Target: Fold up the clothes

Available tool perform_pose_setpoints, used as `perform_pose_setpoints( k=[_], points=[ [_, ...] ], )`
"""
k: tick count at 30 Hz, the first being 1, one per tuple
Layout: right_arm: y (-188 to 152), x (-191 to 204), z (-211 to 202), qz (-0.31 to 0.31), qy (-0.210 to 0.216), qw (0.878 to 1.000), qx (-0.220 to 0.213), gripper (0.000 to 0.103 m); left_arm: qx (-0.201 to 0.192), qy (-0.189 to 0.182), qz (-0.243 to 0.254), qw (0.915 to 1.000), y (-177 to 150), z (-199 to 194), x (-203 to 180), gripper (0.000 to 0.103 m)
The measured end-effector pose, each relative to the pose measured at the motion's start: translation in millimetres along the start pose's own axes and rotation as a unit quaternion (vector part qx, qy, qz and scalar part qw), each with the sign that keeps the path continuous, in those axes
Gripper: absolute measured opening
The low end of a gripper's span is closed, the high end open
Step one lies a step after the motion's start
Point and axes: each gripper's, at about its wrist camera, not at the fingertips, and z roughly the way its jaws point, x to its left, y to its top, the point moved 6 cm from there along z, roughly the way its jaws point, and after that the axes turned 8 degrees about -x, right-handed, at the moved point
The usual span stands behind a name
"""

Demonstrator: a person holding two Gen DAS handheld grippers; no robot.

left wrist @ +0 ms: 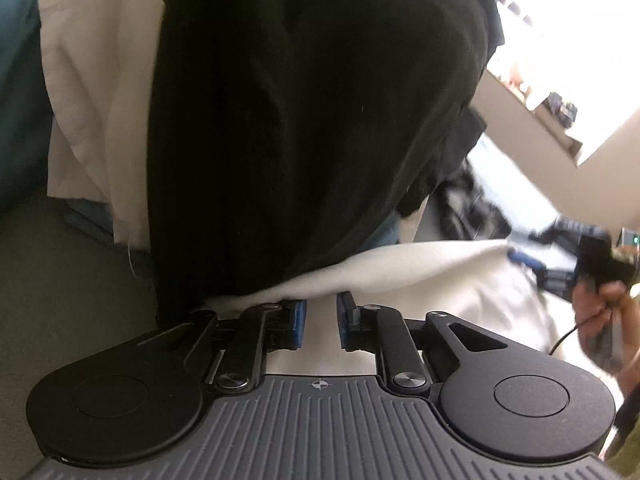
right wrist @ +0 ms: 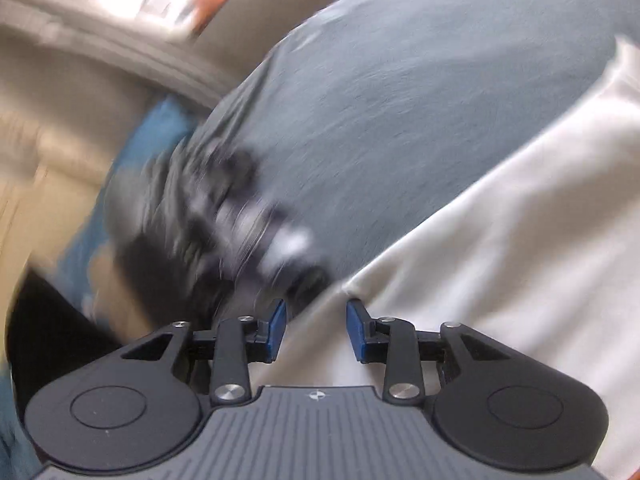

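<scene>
Grey couch behind, white cloth [left wrist: 400, 268] lies between both grippers' parted, empty fingers [left wrist: 298, 322].

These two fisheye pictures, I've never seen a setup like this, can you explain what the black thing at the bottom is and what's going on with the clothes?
Each picture comes from a camera mounted on a hand-held gripper, looking forward along its two blue-padded fingers; a person holds one in each hand.

The first is the left gripper. Its jaws stand apart over a white cloth, with nothing pinched. A black garment lies on that cloth. At the right edge you can see the person's hand holding the other tool.

The second is the right gripper, also open, over the white cloth beside a grey-blue garment. This view is blurred, so the dark bundle near the pads is unclear.
</scene>
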Motion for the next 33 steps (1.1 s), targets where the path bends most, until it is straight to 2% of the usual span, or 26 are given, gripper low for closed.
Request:
perform_pose_setpoints(
  k=[1, 4, 7, 11, 14, 19, 24, 26, 29, 33],
  points=[
    [4, -6, -2, 0.045, 0.016, 0.999, -0.008, 0.036, 0.001, 0.004, 0.008, 1.0, -2, 0, -2, 0.02],
    [16, -8, -42, 0.078, 0.075, 0.992, -0.058, 0.037, 0.0, 0.007, 0.033, 0.9994, -7, -3, -9, 0.032],
    [31, -19, -101, 0.089, 0.101, 0.987, -0.093, 0.037, -0.001, 0.01, 0.056, 0.9984, -12, -5, -17, 0.038],
    [49, -51, -193, 0.118, 0.118, 0.975, -0.146, 0.037, 0.004, 0.015, 0.064, 0.9978, -17, -8, -23, 0.039],
    [47, -84, -268, 0.129, 0.101, 0.967, -0.194, 0.037, 0.005, 0.019, 0.07, 0.9974, -20, -11, -31, 0.039],
    [24, -148, -368, 0.137, 0.025, 0.957, -0.256, 0.037, 0.012, 0.02, 0.108, 0.9939, -21, -39, -41, 0.039],
    [-1, -220, -452, 0.155, -0.053, 0.937, -0.307, 0.04, -0.004, 0.02, 0.132, 0.991, -14, -71, -66, 0.039],
    [-9, -247, -471, 0.166, -0.09, 0.93, -0.316, 0.04, -0.01, 0.003, 0.133, 0.9911, -13, -75, -89, 0.039],
    [-13, -270, -465, 0.173, -0.125, 0.923, -0.32, 0.04, -0.003, -0.039, 0.146, 0.9886, -17, -77, -134, 0.039],
    [2, -284, -470, 0.161, -0.159, 0.919, -0.323, 0.044, 0.036, -0.111, 0.177, 0.9773, -43, -51, -215, 0.039]
  ],
)
